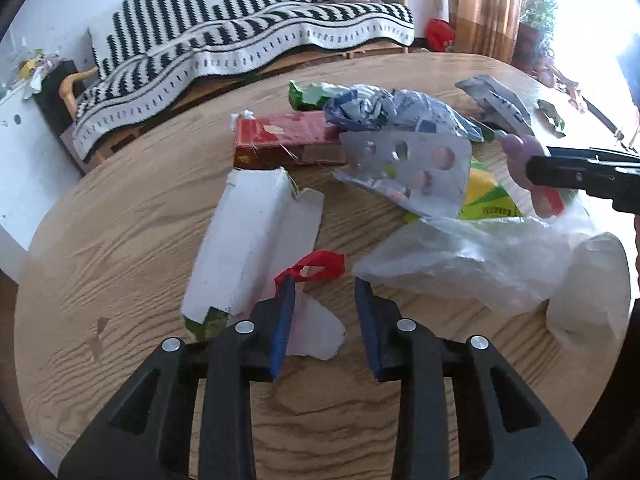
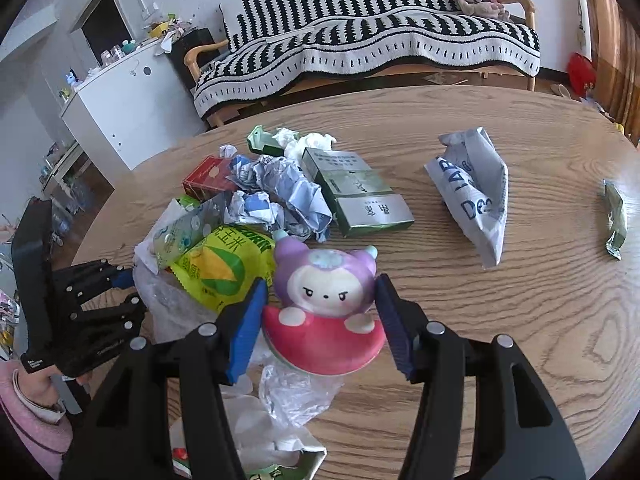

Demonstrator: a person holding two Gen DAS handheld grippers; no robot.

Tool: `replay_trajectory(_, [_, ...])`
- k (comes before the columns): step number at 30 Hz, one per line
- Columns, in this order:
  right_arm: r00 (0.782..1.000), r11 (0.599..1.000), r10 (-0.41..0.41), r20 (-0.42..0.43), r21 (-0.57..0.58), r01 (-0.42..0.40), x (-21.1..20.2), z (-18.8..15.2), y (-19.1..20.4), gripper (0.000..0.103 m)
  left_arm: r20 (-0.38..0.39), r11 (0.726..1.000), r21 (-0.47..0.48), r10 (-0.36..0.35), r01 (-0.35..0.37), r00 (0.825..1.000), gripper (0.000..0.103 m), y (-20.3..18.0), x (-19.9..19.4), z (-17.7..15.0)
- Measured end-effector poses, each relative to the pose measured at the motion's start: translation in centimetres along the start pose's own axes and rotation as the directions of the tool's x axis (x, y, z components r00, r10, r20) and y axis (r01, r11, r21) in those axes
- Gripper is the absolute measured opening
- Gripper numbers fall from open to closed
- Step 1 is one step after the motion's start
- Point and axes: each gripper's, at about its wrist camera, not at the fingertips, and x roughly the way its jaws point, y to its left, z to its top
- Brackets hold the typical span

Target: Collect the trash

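Trash (image 2: 280,196) sits heaped on the round wooden desk (image 2: 500,320), and both tongs are in among it. Right tongs (image 2: 320,286) first: their blue pads are pressed on either side of a soft purple-and-pink toy figure (image 2: 326,292), which hangs just above a crumpled clear plastic bag (image 2: 296,392). That's a firm hold, jaws at a middling width around the toy's body. Just beside the toy on its left lies a yellow corn snack packet (image 2: 224,268), and behind it a wad of blue-and-white crumpled paper (image 2: 280,192), a green carton (image 2: 356,192) and a red box (image 2: 206,178). Off to the right, well apart from the heap, a grey-white mailer bag (image 2: 476,196) and a small green wrapper (image 2: 614,220) lie on the bare wood.

Over to the left tongs (image 1: 325,286), down low near the desk: jaws narrow, but the pads press on nothing. A red scrap (image 1: 316,266) lies just ahead of the tips, touching the left pad, with a torn white piece (image 1: 320,328) under the gap. Beside them lies a flattened white carton (image 1: 252,240), and beyond it a silver blister pack (image 1: 412,168) tilted up over the pile. A striped sofa (image 2: 360,36) fills the background.
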Motion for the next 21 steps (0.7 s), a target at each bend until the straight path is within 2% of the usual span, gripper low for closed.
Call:
replay_trajectory(3, [1.000, 1.000, -0.001, -0.002, -0.005, 0.001, 0.0, -0.1, 0.1, 0.055, 0.044, 1.000, 0.001, -0.002, 0.002, 0.999, 0.032, -0.3, -1.1, 0.1])
replay_trajectory(5, [1.000, 1.000, -0.002, -0.005, -0.003, 0.002, 0.1, -0.1, 0.1, 0.055, 0.038, 1.000, 0.009, 0.018, -0.019, 0.999, 0.037, -0.4, -1.0, 0.2])
replay_trajectory(11, [1.000, 1.000, -0.001, -0.011, -0.010, 0.001, 0.2, -0.1, 0.4, 0.055, -0.008, 0.999, -0.020, 0.044, -0.044, 0.999, 0.037, 1.0, 0.8, -0.5])
replay_trajectory(14, [1.000, 1.000, -0.006, -0.017, -0.026, 0.006, 0.2, -0.2, 0.7, 0.055, 0.015, 0.997, -0.077, 0.030, -0.029, 0.999, 0.037, 2.1, 0.9, -0.5])
replay_trajectory(18, [0.999, 0.999, -0.026, -0.020, -0.045, 0.025, 0.5, -0.2, 0.7, 0.055, 0.017, 0.997, -0.071, 0.026, -0.024, 1.000, 0.037, 2.2, 1.3, -0.4])
replay_trajectory(19, [0.999, 0.998, -0.029, -0.022, -0.049, 0.028, 0.6, -0.2, 0.6, 0.054, 0.015, 0.996, -0.090, 0.022, -0.021, 1.000, 0.029, 2.5, 1.3, -0.3])
replay_trajectory(20, [0.999, 0.998, -0.029, -0.023, -0.052, 0.028, 0.6, -0.2, 0.6, 0.053, 0.010, 0.995, -0.101, 0.021, -0.020, 1.000, 0.015, 2.7, 1.4, -0.3])
replay_trajectory(21, [0.999, 0.998, -0.026, -0.024, -0.056, 0.025, 0.7, -0.2, 0.6, 0.051, 0.010, 0.991, -0.130, 0.011, -0.009, 1.000, 0.014, 3.2, 1.3, -0.2])
